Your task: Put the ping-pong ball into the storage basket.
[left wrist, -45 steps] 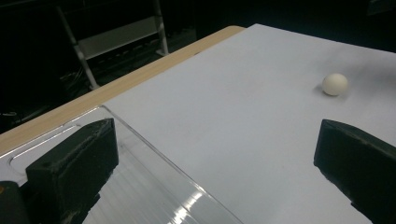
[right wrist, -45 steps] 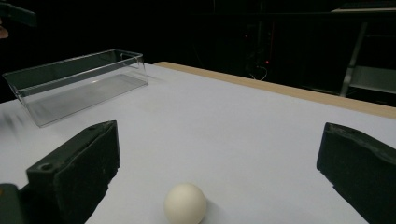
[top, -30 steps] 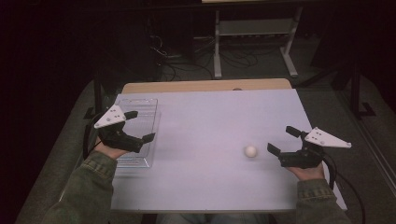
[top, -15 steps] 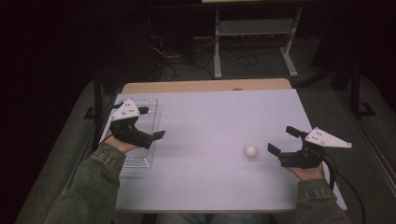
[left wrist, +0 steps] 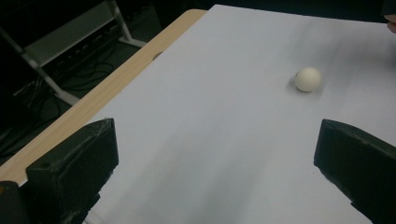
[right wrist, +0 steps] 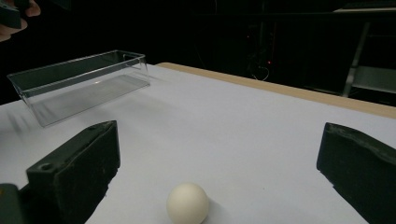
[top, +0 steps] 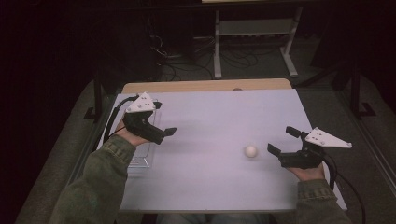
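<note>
The ball [top: 251, 151] is plain off-white, with no markings to be seen. It lies on a pale lavender-white surface [top: 219, 116], unpatterned, whose far edge shows a strip of light wood. The left gripper [top: 163, 126] and the right gripper [top: 280, 141] are black, each with 2 matt black fingers [left wrist: 74, 163] and a light grey 3-cornered plate dotted with small dark holes. At the left stands a clear, colourless box [right wrist: 79, 79] with glinting edges. Both sleeves [top: 100, 182] are olive green. The floor beyond is dark, with a white metal frame [top: 254, 42].
</note>
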Motion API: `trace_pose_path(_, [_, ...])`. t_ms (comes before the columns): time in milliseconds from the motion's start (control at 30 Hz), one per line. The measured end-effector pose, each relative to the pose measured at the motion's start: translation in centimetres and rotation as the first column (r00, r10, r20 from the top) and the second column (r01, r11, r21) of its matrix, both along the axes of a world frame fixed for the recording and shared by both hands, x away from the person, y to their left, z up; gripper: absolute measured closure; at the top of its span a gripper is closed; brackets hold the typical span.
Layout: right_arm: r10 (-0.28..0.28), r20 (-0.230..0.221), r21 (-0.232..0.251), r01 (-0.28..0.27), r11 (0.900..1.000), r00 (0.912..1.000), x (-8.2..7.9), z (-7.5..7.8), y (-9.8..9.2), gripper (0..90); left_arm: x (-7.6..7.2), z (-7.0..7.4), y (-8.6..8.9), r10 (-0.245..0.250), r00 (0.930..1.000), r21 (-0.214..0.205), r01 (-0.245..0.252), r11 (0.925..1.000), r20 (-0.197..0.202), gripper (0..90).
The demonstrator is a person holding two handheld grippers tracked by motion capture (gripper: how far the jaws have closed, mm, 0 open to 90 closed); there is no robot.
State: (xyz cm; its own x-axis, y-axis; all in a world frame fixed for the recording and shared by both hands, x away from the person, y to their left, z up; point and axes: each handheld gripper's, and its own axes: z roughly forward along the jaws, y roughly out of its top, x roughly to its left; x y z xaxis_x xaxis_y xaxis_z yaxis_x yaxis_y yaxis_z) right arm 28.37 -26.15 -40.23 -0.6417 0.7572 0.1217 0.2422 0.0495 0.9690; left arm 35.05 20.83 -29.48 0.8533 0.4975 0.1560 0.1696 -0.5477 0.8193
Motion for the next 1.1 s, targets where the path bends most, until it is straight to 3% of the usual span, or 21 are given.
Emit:
trace_pose_path(433, [0.004,-0.002,0.0,-0.004,1.0,1.0,0.0,0.0,0.0,0.0,1.2,0.2,-2.3,-0.045,0.9986,0.053,0.046,0.9975,-0.029,0.0])
trace_pose_path(1100, [0.009,-0.004,-0.007,-0.009,0.9999,1.0,0.0,-0.1,0.0,0.0,2.4,0.6,-5.6,-0.092,0.9946,0.092,0.096,0.991,-0.046,0.0])
